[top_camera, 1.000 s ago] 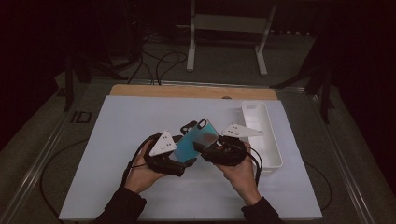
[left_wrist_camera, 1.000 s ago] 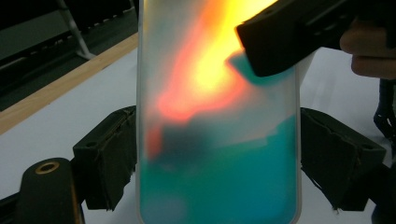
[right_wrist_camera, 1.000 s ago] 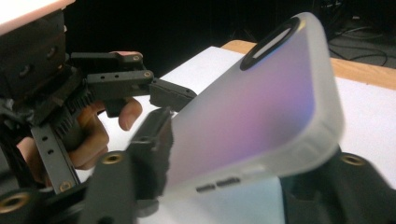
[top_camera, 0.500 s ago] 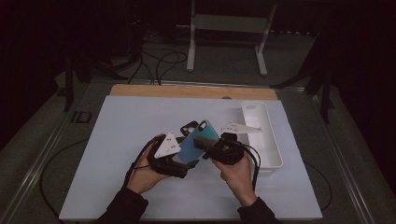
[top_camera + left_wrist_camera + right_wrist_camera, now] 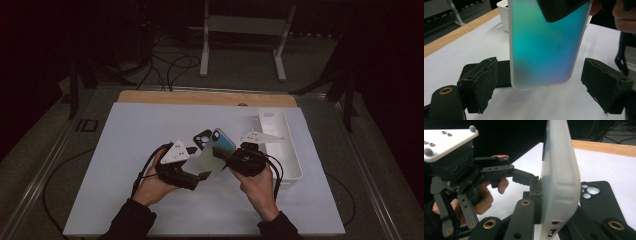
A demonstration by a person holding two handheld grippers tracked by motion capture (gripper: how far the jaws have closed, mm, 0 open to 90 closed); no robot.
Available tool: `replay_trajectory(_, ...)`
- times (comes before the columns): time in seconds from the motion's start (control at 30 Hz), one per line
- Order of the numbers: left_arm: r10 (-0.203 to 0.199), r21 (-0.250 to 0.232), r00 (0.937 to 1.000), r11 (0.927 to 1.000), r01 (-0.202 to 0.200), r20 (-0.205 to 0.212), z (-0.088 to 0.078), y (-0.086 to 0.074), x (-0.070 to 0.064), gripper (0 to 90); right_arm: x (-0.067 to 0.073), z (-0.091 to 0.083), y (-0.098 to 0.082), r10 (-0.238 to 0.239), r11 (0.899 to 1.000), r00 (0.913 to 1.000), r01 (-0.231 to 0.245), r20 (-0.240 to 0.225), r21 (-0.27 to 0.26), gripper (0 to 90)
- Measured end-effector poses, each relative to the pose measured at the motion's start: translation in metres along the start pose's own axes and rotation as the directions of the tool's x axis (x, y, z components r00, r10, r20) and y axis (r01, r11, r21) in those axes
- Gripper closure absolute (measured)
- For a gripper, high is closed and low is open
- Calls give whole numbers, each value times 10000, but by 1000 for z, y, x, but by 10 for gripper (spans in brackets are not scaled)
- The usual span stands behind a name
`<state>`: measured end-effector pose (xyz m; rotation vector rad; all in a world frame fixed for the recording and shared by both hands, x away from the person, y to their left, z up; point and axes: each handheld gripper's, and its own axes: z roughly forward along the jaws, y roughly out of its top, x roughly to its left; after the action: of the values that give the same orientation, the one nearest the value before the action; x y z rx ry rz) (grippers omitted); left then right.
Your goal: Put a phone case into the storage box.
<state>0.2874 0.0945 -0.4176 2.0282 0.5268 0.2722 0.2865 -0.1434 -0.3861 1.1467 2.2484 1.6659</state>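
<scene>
Just below the centre of the high view, the right gripper is clamping a teal phone case, having just closed its jaws on it, and is holding it tilted above the white mat. At lower left of it, the left gripper is standing wide open, its pads flanking the case's lower edge without touching. A black case is lying flat behind, with a white tray at right.
</scene>
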Motion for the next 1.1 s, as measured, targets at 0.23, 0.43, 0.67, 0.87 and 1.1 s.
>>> replay_trajectory(0.23, -257, -89, 9985, 9996, 262, 490, -2, -2, 4, 148, -1, -6, 0, -205, 9998, 9986, 209, -496, 59, 874)
replay_trajectory(0.43, -210, -136, 9965, 9997, 222, 814, -1, -1, 2, 153, 1, -12, 0, -946, 9953, 9876, 962, -1251, 66, 873)
replay_trajectory(0.67, -14, -133, 9903, 9999, 33, 1390, 1, -1, -2, 233, 4, -10, -1, -1487, 9886, 9703, 1506, -1907, -50, 873)
replay_trajectory(0.87, -31, -233, 9832, 9997, 74, 1825, 0, -1, -1, 376, 3, -9, -1, -1451, 9891, 9642, 1467, -2218, -96, 872)
replay_trajectory(1.1, -106, -339, 9749, 9993, 186, 2224, -2, -4, 2, 526, -2, -12, -2, -1354, 9906, 9589, 1361, -2495, -147, 864)
